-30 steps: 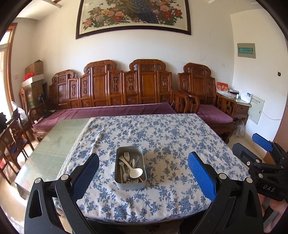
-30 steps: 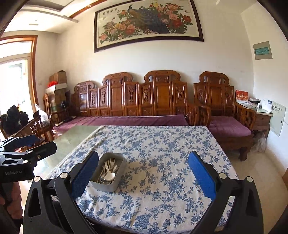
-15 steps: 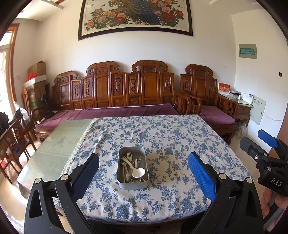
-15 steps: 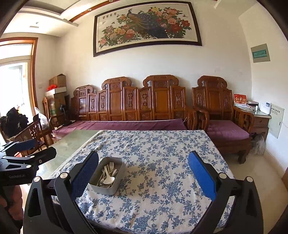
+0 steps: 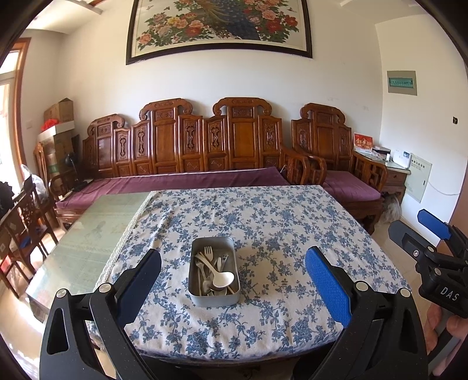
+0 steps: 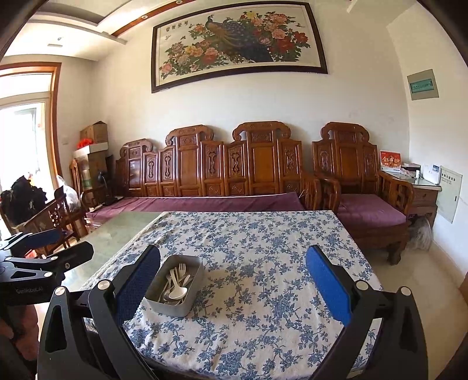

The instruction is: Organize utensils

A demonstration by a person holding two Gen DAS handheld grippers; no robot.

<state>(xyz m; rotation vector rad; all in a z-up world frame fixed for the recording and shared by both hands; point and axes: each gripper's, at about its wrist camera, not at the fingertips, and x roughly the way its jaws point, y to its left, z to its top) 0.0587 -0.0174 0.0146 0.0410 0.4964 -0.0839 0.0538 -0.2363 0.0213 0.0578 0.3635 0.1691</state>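
Two grippers are held above the near edge of a table covered by a blue-flowered cloth (image 5: 272,222). The left gripper (image 5: 232,280) is seen with its jaws spread wide and nothing between them; its blue pads (image 5: 327,285) stand well apart on either side of a metal tin (image 5: 213,298). The right gripper (image 6: 232,280) is likewise spread wide and empty, and in its view the tin (image 6: 172,304) is found just beside the left finger. The tin is set on the cloth near the front edge of the table, and the utensils are gathered inside it: a white spoon (image 5: 220,277) is laid on top, a pale fork (image 5: 208,251) is pointed toward the far end, and several metal pieces are piled beneath, too tangled to be told apart. A bare green table top (image 5: 87,231) is left uncovered to the left of the cloth. Behind the table, a carved wooden bench (image 5: 187,146) with purple cushions is placed against the wall, under a large framed painting of flowers (image 5: 219,26). At the right edge of the left view, the other gripper is seen, held by a hand (image 5: 447,327).
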